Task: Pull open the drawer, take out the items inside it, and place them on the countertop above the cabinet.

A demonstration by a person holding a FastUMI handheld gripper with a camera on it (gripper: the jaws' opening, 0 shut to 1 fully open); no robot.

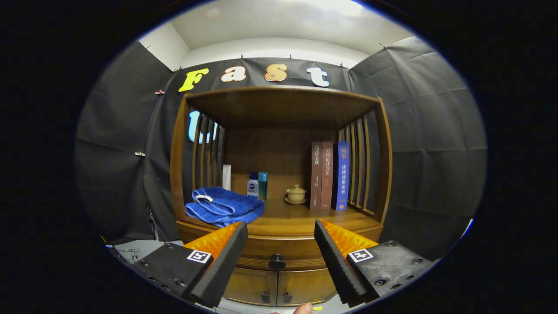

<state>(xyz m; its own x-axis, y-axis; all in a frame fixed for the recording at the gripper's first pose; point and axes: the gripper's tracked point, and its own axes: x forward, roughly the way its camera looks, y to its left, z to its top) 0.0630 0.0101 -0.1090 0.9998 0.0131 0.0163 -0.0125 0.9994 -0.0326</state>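
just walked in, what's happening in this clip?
A person is holding the claw open in front of a wooden cabinet, its fingers spread to either side of the drawer knob, which sits between and beyond them. The drawer looks shut and nothing is gripped yet. On the countertop above it already sit a folded blue towel, two small bottles, a lidded cup and three upright books.

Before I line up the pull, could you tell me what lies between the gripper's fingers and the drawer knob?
Nothing: in the gripper view the open gripper faces the drawer knob across a bare gap, touching nothing.
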